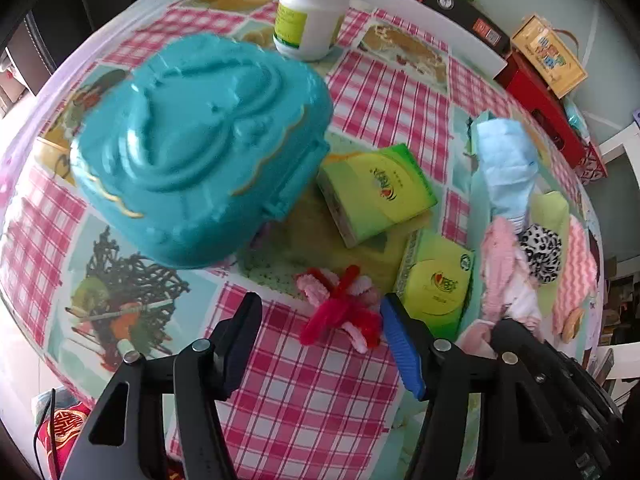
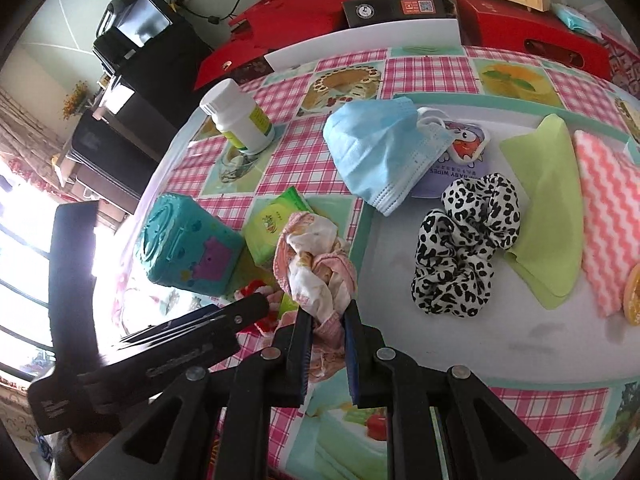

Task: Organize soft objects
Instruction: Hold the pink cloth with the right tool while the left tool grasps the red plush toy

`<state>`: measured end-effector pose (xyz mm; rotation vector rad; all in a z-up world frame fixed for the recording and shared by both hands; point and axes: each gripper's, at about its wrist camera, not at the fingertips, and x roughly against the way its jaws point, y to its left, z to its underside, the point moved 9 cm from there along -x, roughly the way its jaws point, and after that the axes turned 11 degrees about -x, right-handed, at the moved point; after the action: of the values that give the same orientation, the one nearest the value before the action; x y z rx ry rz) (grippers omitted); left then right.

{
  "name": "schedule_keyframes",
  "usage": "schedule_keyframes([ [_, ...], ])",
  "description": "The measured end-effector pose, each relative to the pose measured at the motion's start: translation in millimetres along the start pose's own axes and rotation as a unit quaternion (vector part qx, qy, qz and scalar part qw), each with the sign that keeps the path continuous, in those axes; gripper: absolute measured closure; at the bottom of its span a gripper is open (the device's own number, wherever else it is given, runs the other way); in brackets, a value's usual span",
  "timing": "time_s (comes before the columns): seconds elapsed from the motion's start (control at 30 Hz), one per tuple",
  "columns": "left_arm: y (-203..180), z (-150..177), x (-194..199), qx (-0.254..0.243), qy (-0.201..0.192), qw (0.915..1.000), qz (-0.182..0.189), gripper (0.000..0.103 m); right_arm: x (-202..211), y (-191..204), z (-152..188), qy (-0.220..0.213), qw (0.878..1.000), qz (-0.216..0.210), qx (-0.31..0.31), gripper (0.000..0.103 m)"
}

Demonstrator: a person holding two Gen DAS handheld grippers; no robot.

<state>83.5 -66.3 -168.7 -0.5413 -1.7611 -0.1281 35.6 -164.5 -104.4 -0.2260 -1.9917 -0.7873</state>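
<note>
A fuzzy red-and-pink bow (image 1: 340, 308) lies on the checked tablecloth, just ahead of and between the fingertips of my left gripper (image 1: 320, 304). Its jaws stand apart and the pads do not press the bow. My right gripper (image 2: 328, 310) is shut on a crumpled pink-and-white cloth (image 2: 316, 264), held over the edge of a white mat (image 2: 440, 344). On that mat lie a blue face mask (image 2: 380, 152), a leopard-print scrunchie (image 2: 464, 248), a folded green cloth (image 2: 548, 208) and a pink zigzag cloth (image 2: 612, 220).
A teal plastic case (image 1: 200, 148) stands left of the bow. Two green tissue packs (image 1: 376, 192) (image 1: 436, 284) lie close on its right. A white bottle (image 1: 312, 12) stands at the back, with red boxes (image 2: 532, 36) along the table's far edge.
</note>
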Motion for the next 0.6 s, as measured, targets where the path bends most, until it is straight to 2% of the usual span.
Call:
schedule_keyframes([
  [0.2,-5,-6,-6,-0.015,-0.007,0.9997,-0.016,0.043,-1,0,0,0.001,1.000,0.001,-0.001,0.087],
  [0.3,-12,-8,-7,-0.021,-0.010,0.9997,-0.005,0.058,0,0,0,0.002,1.000,0.002,-0.002,0.087],
  [0.33,-13,-9,-7,-0.022,-0.011,0.9997,0.000,0.060,0,0,0,0.002,1.000,0.002,-0.001,0.087],
  [0.6,-9,-7,-6,-0.017,-0.014,0.9997,0.006,0.062,0,0,0,0.002,1.000,0.002,-0.001,0.087],
])
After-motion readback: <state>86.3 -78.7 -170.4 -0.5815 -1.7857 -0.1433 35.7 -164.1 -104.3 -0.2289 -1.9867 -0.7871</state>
